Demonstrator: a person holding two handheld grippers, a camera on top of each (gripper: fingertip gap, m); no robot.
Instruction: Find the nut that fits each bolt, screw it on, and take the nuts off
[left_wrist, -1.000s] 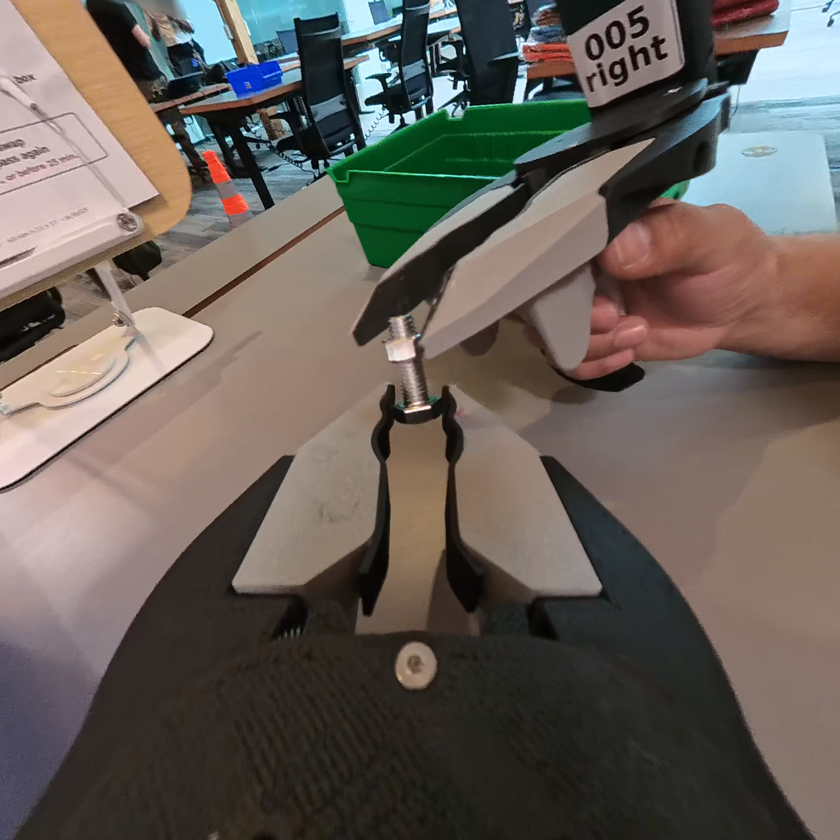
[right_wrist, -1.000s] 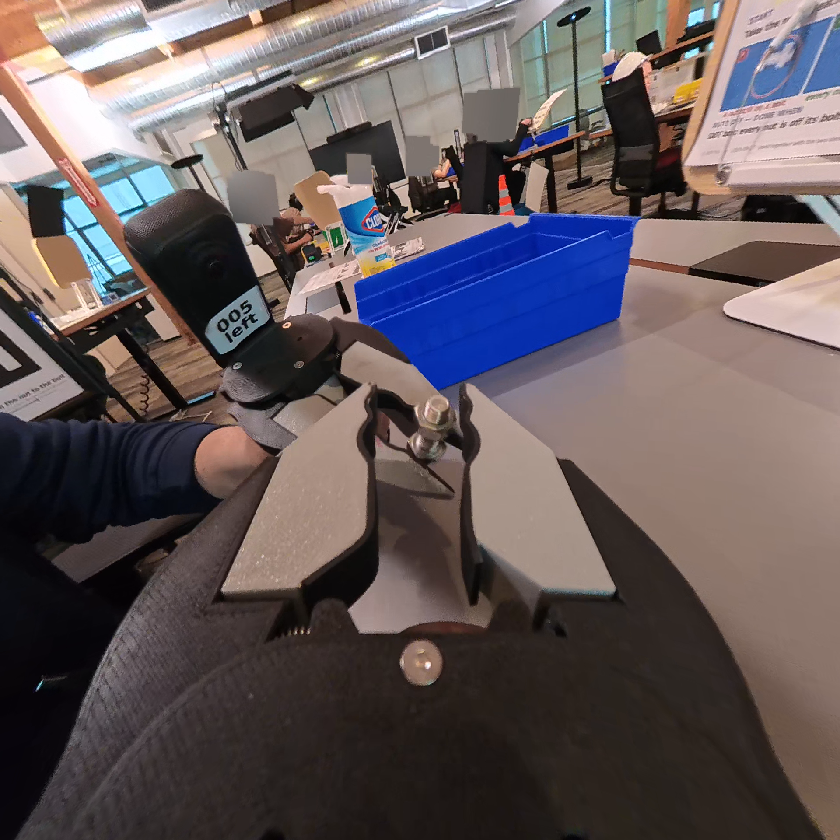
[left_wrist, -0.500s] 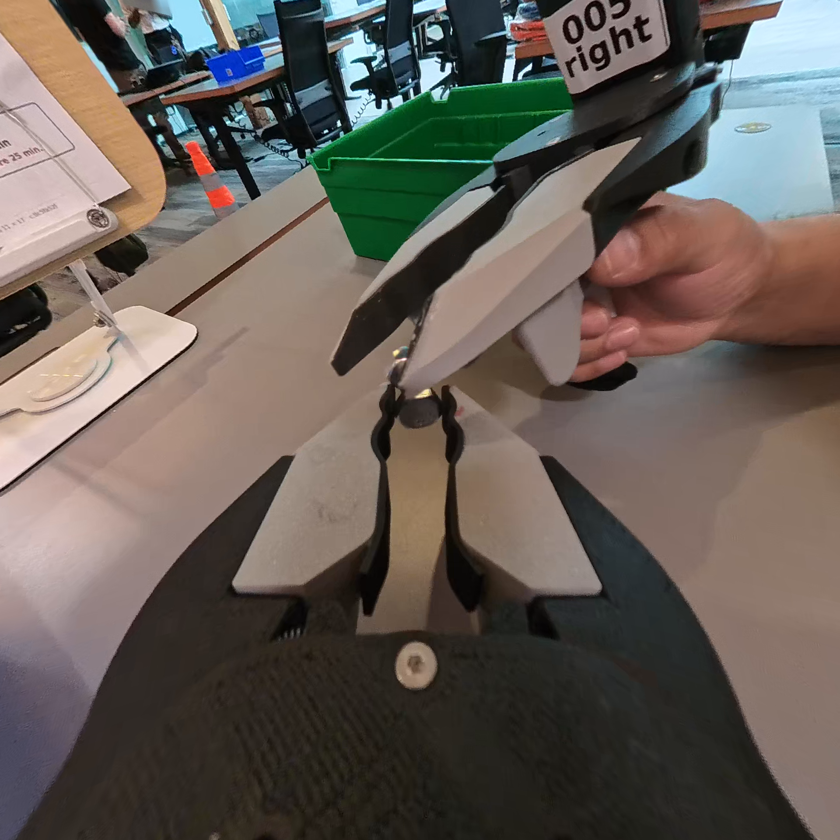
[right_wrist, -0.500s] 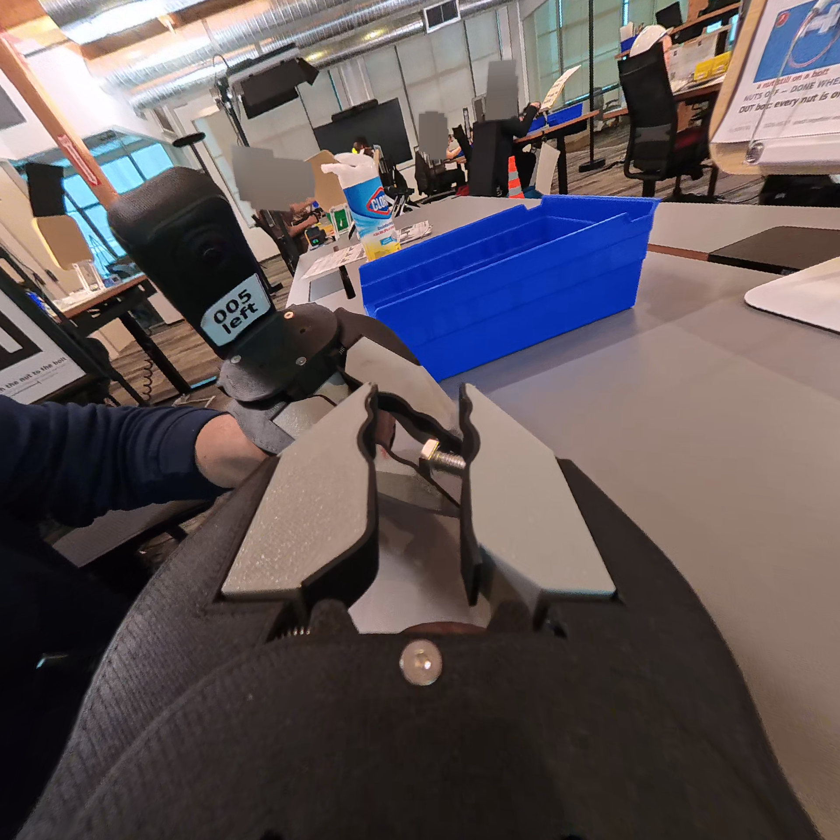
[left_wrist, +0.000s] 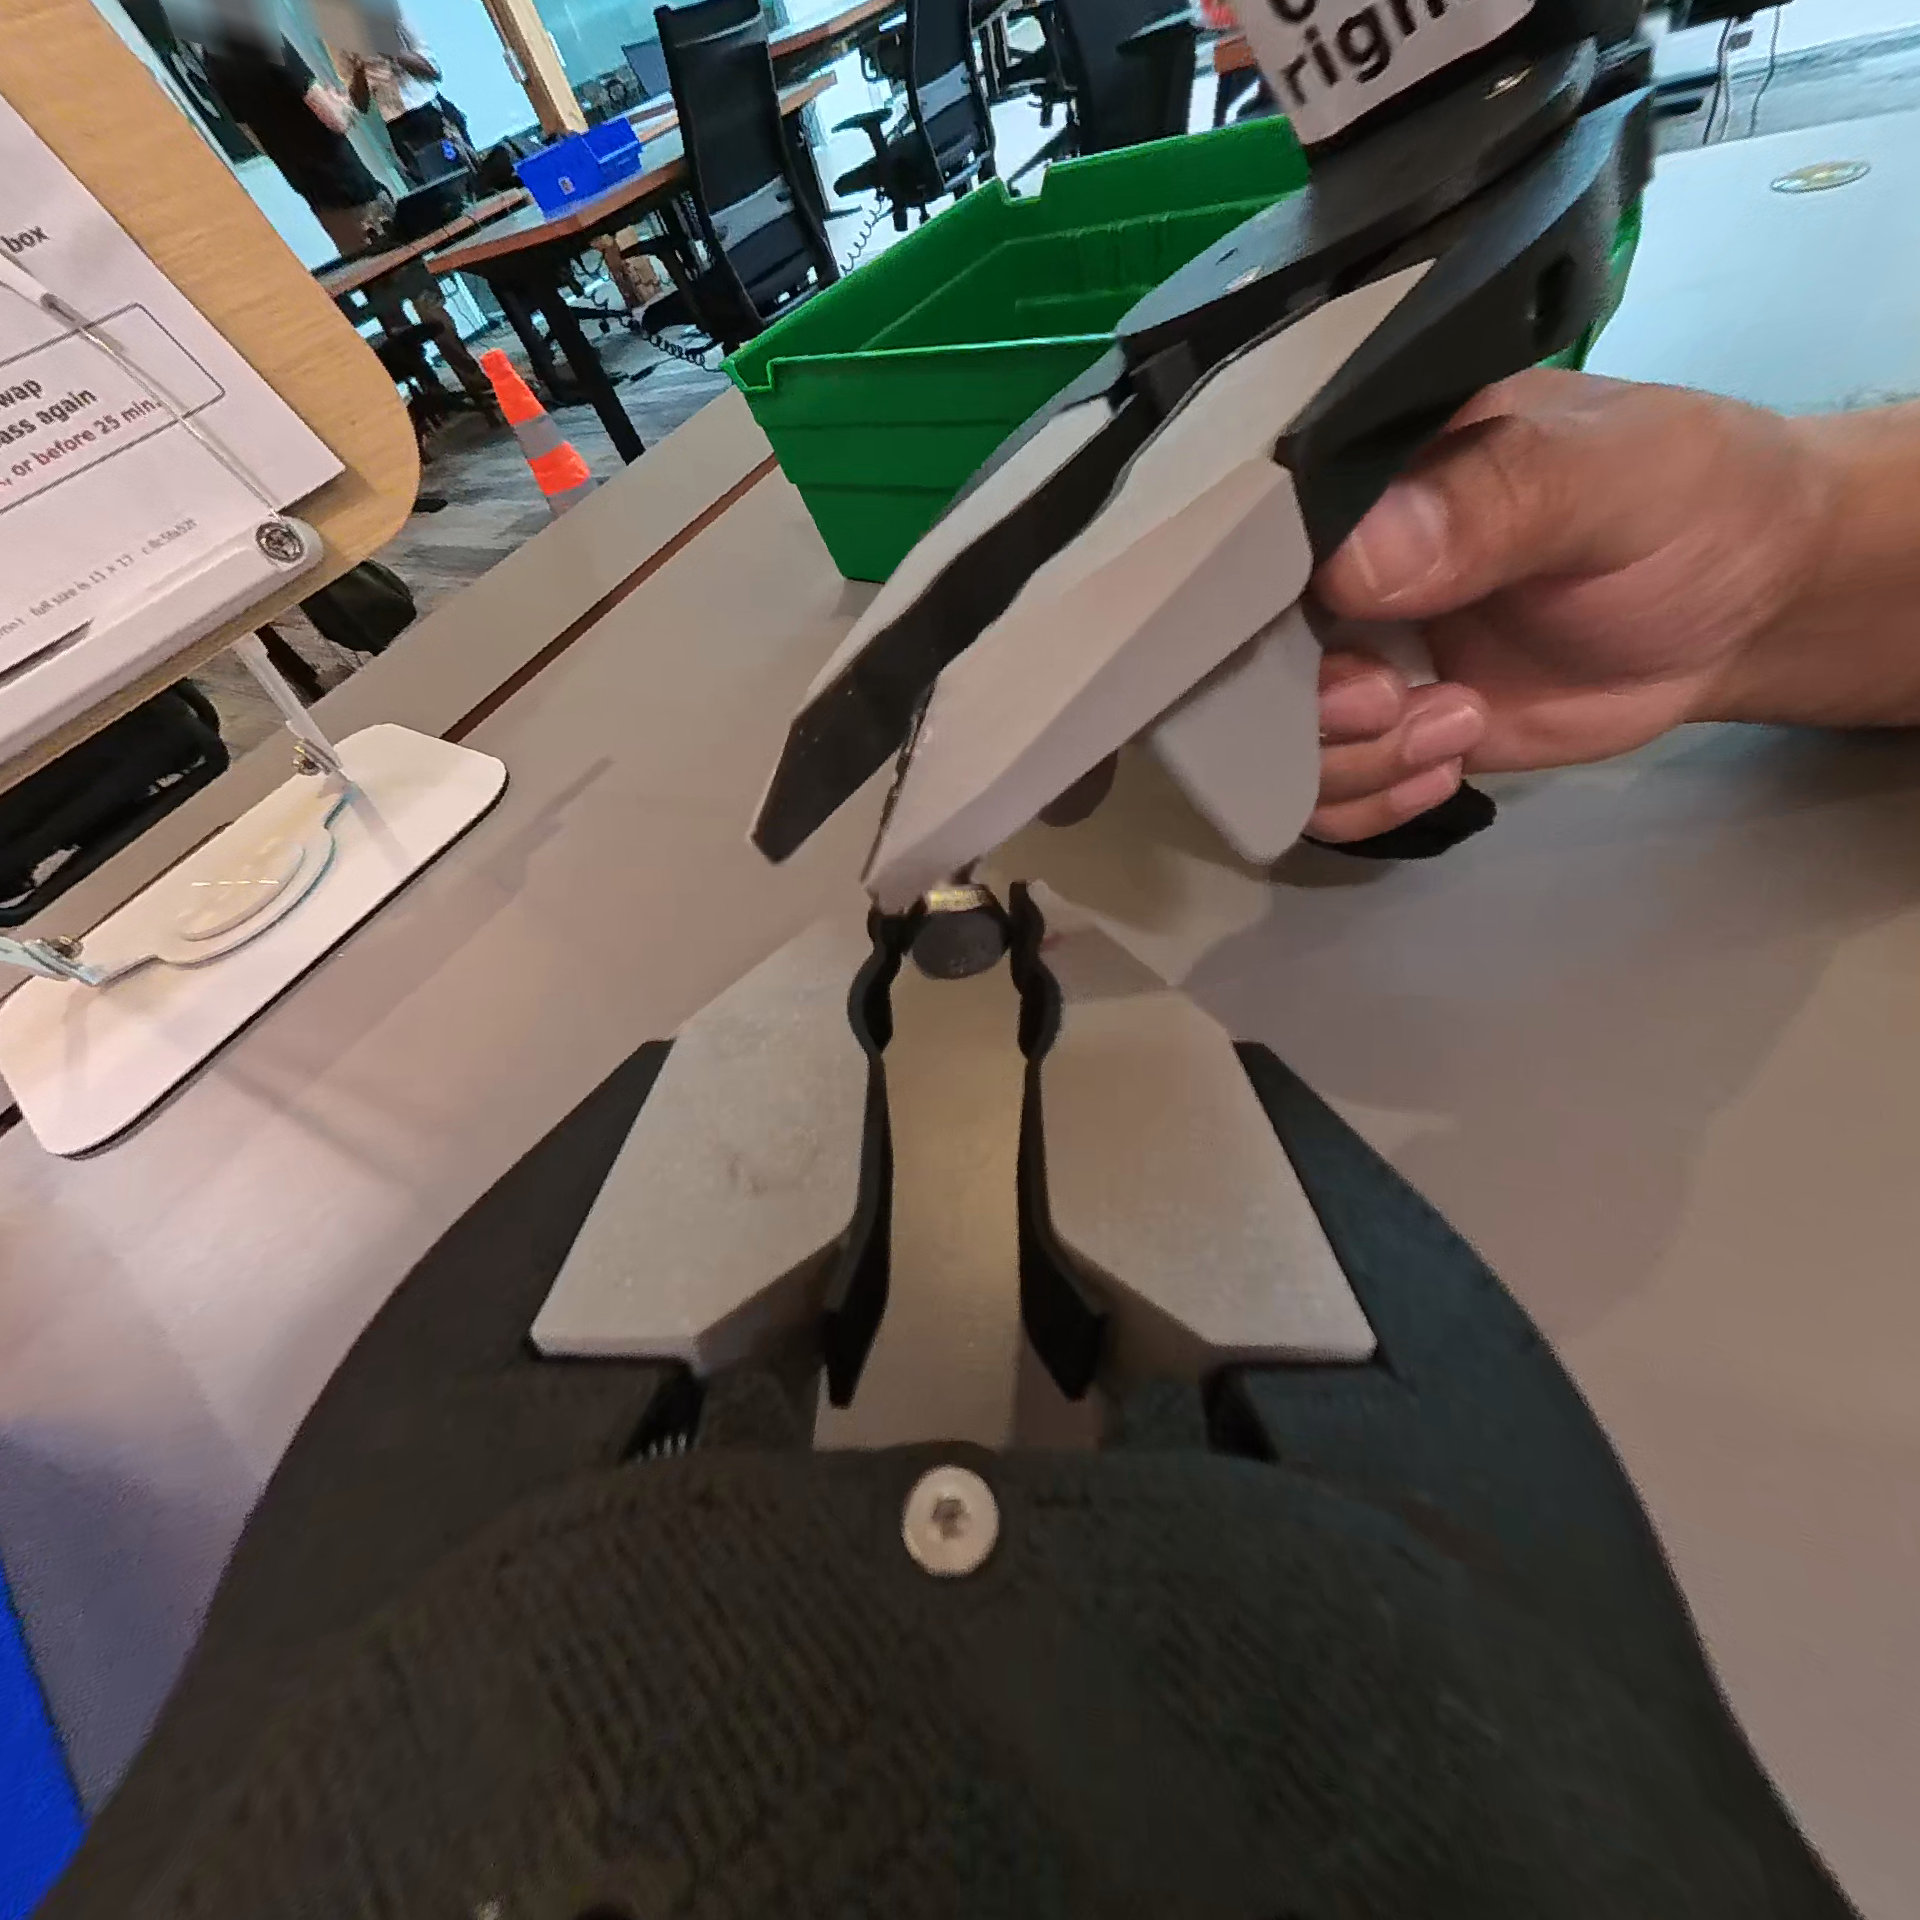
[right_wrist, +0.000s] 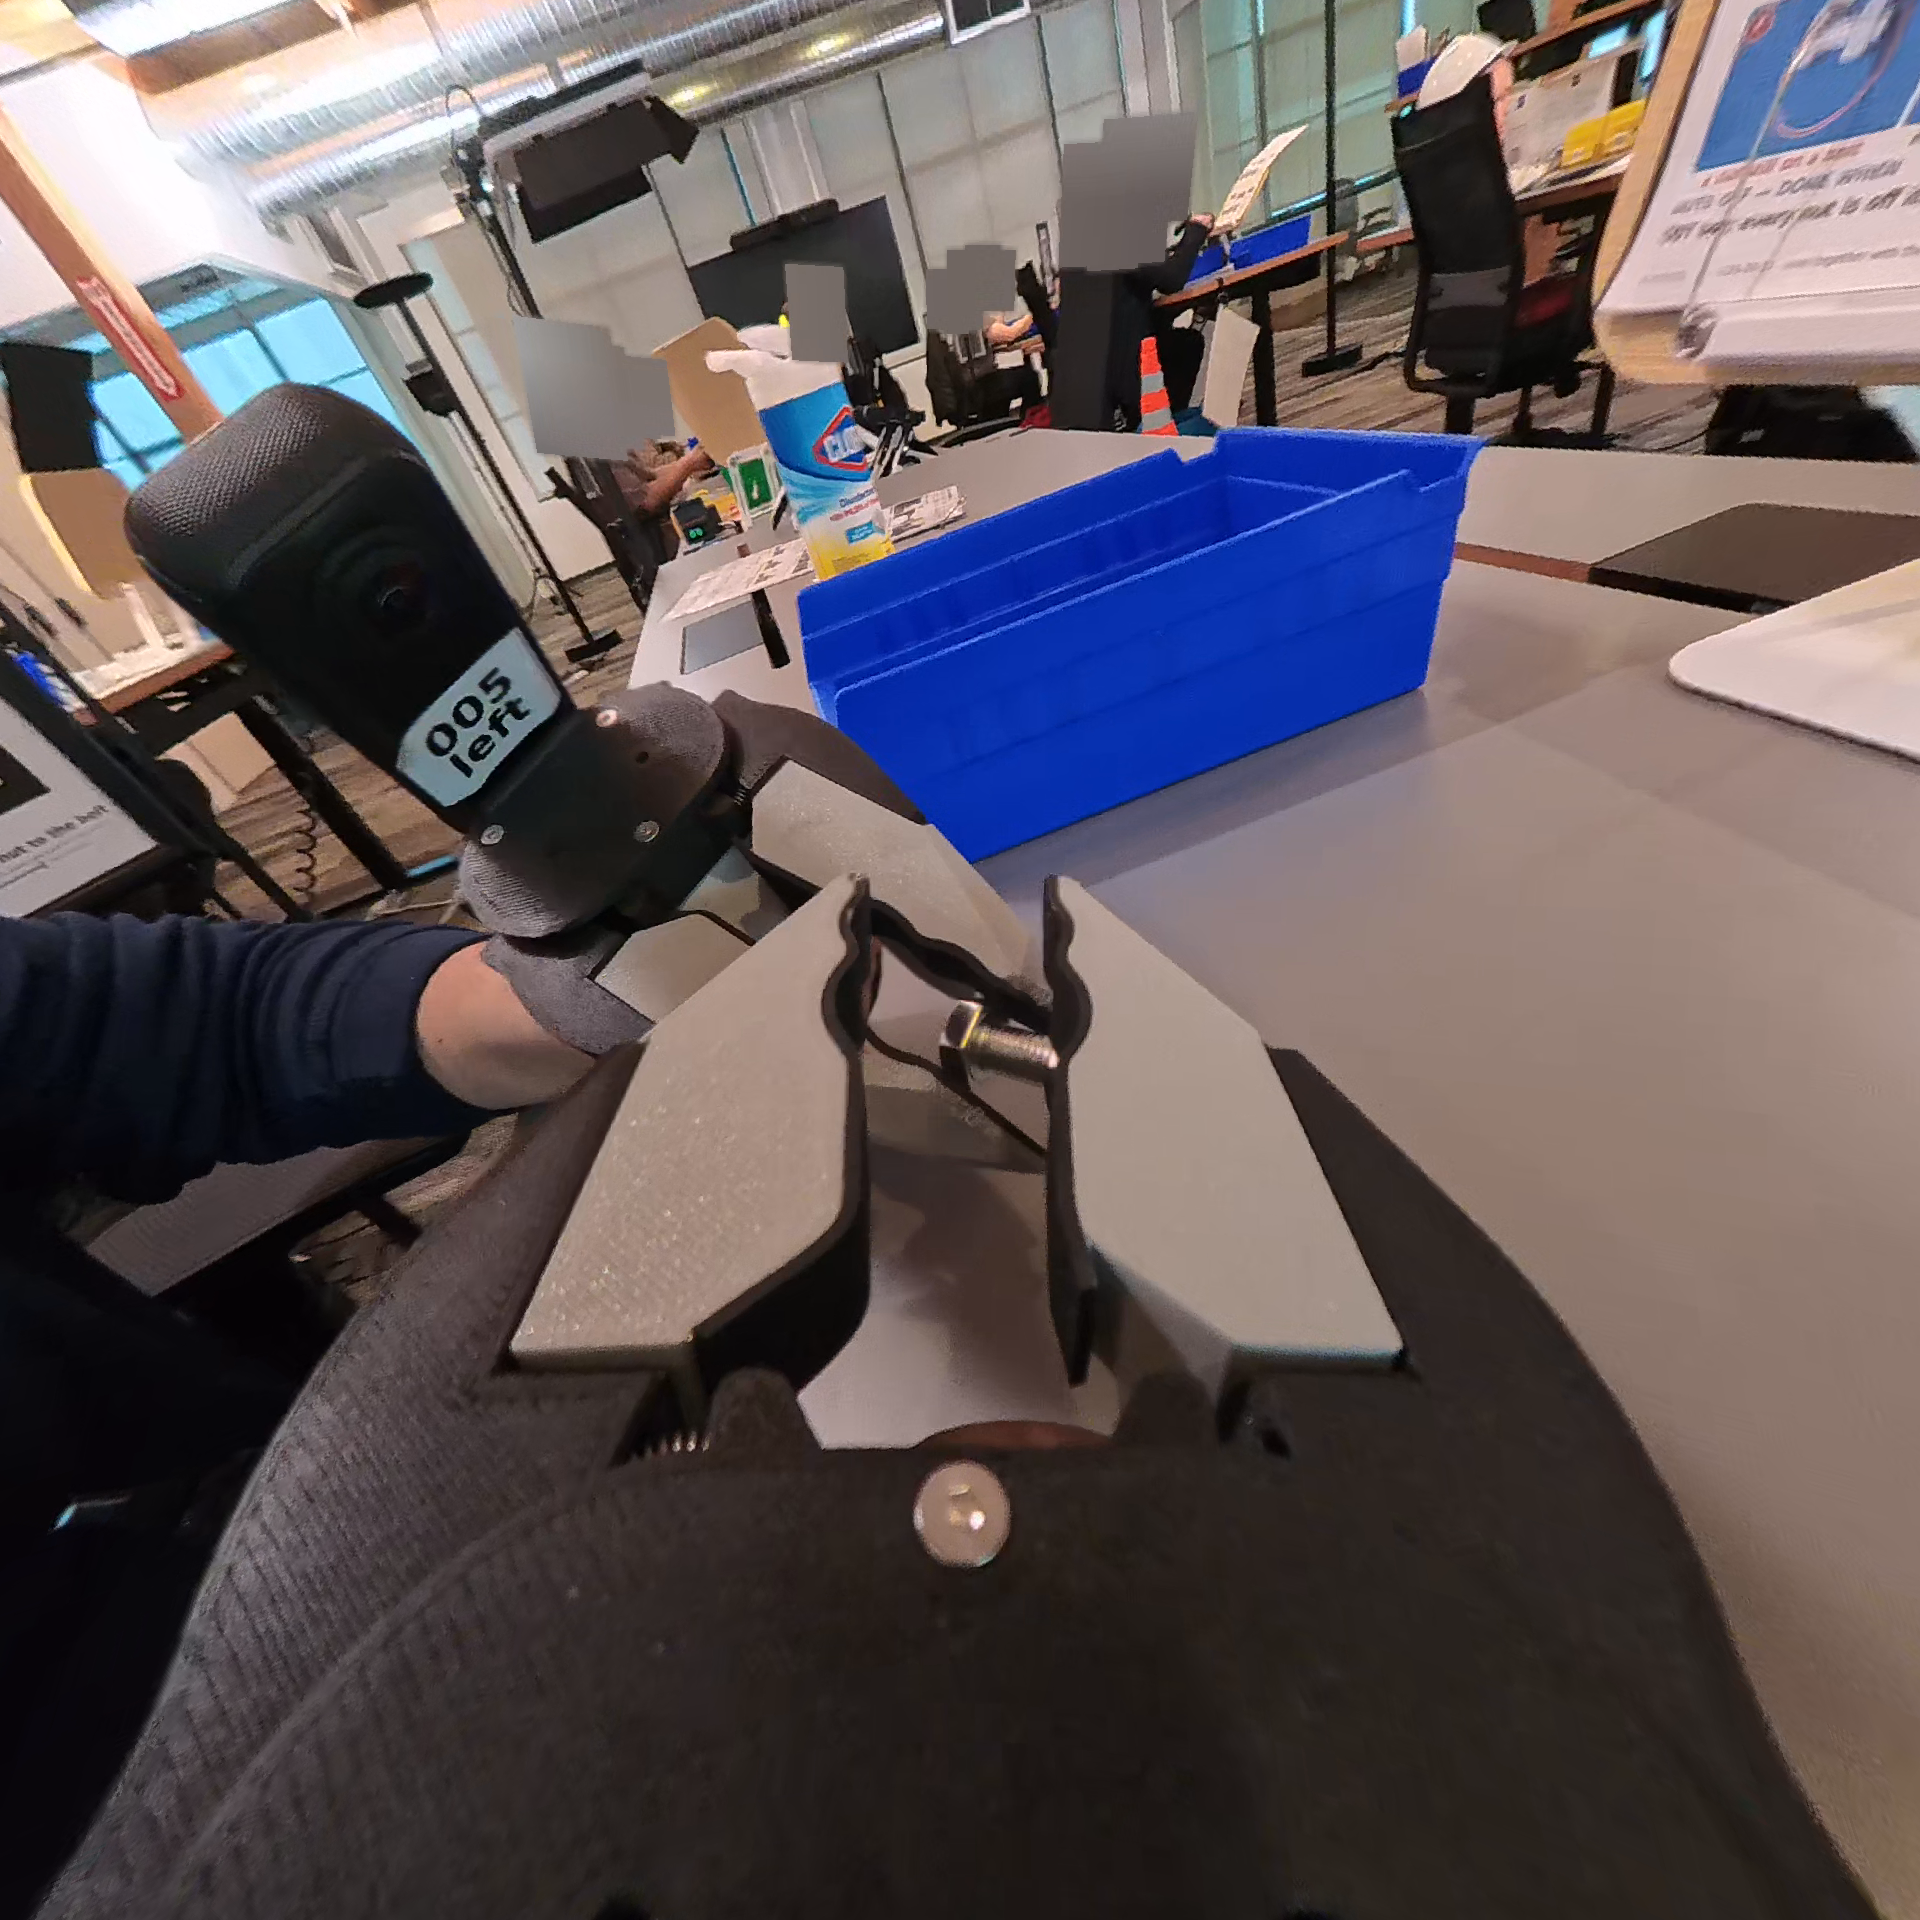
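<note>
My left gripper (left_wrist: 956, 935) is shut on the head of a small silver bolt (left_wrist: 958, 943), held just above the grey table. The bolt points away from the left camera, and a silver nut (left_wrist: 954, 894) sits on its thread close to the head. My right gripper (left_wrist: 821, 862) comes down over it from the upper right, held by a bare hand. In the right wrist view the right gripper (right_wrist: 956, 966) has its jaws apart around the bolt (right_wrist: 1023, 1049). The bolt lies crosswise there, its thread end against the right finger. The nut (right_wrist: 961, 1034) is clear of the left finger. The left gripper (right_wrist: 582, 810) reaches in from the left.
A green bin (left_wrist: 935, 416) stands behind the right gripper. A blue bin (right_wrist: 1143, 675) stands on the table beyond the left gripper. A sign stand with a white base (left_wrist: 260, 883) is at the left. A wipes canister (right_wrist: 831, 468) and office chairs are farther back. The left gripper's tips are roughly 5 cm from the right gripper's.
The bolt stood upright in my left gripper and now points away from its camera. My right gripper has come down closer over the bolt and nut. Its jaw gap looks unchanged.
</note>
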